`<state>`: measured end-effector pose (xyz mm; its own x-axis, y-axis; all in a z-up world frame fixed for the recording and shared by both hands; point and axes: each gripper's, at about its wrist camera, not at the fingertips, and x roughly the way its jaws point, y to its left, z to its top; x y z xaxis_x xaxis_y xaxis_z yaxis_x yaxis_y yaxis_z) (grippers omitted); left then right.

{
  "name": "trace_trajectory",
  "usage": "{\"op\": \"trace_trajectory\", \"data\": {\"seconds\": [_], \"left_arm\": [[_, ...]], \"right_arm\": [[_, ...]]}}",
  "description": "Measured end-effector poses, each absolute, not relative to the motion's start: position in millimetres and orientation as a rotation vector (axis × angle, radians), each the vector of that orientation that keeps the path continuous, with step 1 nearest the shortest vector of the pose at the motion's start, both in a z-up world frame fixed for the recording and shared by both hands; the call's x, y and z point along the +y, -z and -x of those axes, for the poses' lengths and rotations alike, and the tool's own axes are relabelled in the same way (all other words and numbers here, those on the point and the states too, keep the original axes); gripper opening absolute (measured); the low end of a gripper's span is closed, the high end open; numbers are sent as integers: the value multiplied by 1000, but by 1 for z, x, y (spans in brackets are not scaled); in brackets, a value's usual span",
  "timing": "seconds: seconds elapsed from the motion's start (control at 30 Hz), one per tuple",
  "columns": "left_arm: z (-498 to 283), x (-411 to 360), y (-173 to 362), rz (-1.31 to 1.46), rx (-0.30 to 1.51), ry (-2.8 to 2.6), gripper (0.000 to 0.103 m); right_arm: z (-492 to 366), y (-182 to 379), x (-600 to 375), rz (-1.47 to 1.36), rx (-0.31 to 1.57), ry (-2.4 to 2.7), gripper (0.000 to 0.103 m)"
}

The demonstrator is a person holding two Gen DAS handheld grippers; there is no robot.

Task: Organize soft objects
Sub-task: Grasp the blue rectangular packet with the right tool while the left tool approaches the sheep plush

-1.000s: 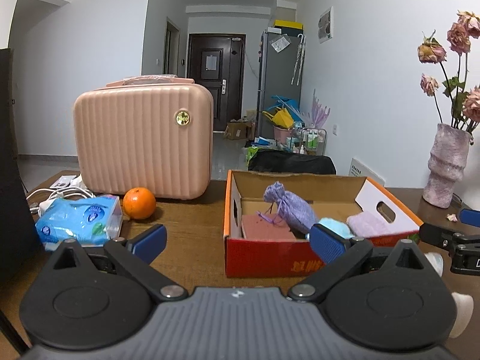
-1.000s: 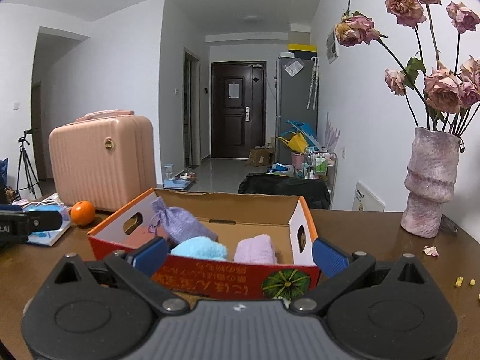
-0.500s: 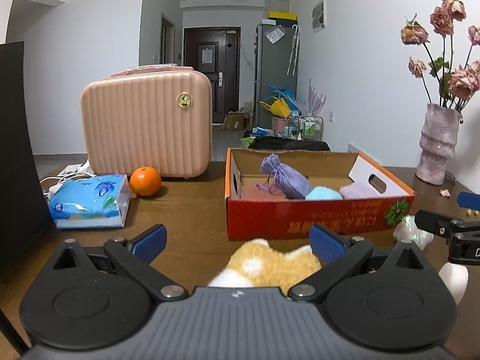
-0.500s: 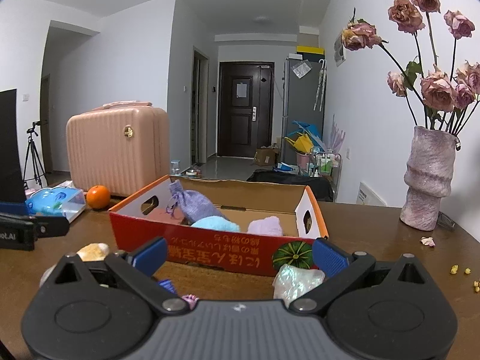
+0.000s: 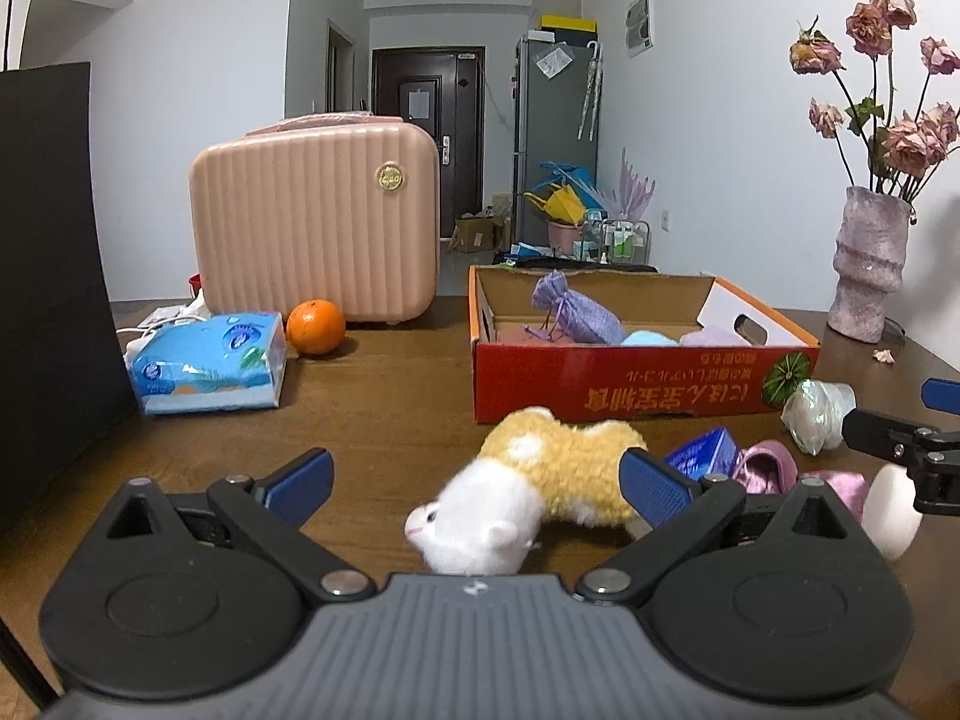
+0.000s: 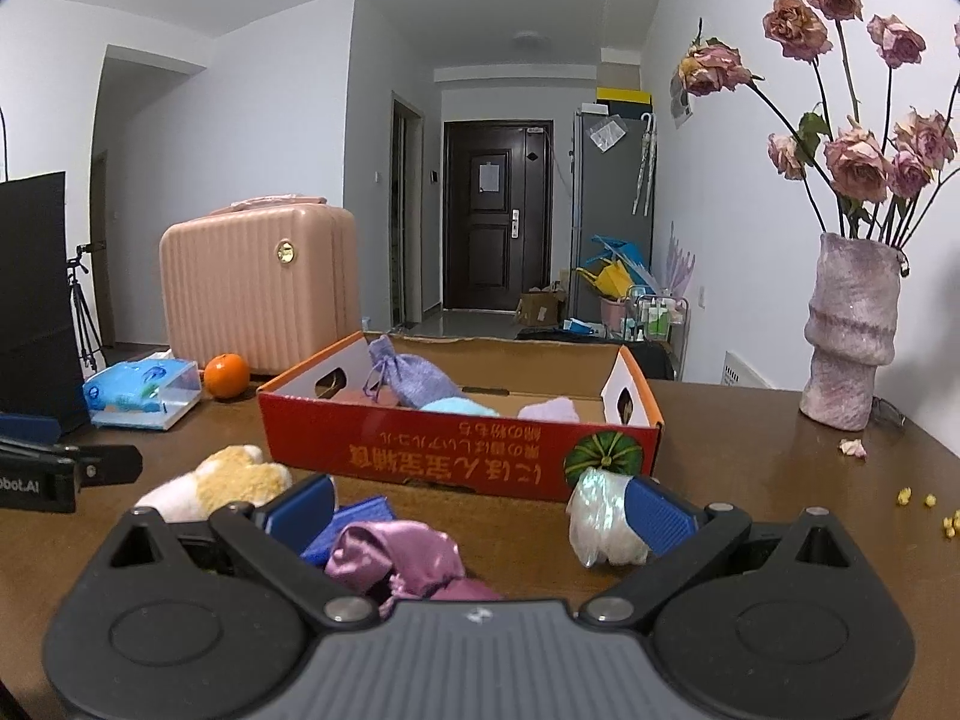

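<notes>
Left wrist view shows the left gripper (image 5: 474, 477) spread wide over a yellow-and-white plush toy (image 5: 540, 489) lying on the wooden table (image 5: 384, 396), gripping nothing. Just beyond stands the red cardboard box (image 5: 636, 387) holding a lavender pouch (image 5: 573, 309). Beside it the right gripper (image 6: 477, 507) hangs equally open above a shiny pink pouch (image 6: 393, 558), an iridescent pouch (image 6: 597, 519) by its right finger.

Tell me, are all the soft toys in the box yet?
Not yet. The lavender pouch and some soft bundles already sit in the red box. Nothing is held: the left gripper and right gripper are open. The plush toy, pink satin pouch and shiny bundle wait on the table.
</notes>
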<state>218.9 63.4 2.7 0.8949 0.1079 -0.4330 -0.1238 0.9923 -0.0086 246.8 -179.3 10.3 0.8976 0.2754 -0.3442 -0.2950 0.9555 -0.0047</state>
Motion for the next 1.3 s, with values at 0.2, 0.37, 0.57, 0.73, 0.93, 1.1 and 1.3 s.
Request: {"op": "trace_trajectory", "data": {"seconds": [0.2,0.37,0.57,0.73,0.93,1.1,1.3], "left_arm": [[-213,65,2,38,455,-118,103],[-213,68,3,44,468,-116,103],[-216,69,3,41,477,-112,103],[-218,72,3,42,487,-107,103],[-218,76,4,44,489,-112,103],[-218,82,3,52,489,-117,103],[-222,89,5,54,505,-115,103]], "right_arm": [[-240,-6,-177,62,357,-298,103],[-240,-3,-176,66,362,-295,103],[-241,-1,-173,62,367,-293,103],[-242,3,-163,78,378,-308,103],[-245,10,-139,154,381,-354,103],[-252,15,-114,254,389,-401,103],[-278,18,-96,330,449,-434,102]]}}
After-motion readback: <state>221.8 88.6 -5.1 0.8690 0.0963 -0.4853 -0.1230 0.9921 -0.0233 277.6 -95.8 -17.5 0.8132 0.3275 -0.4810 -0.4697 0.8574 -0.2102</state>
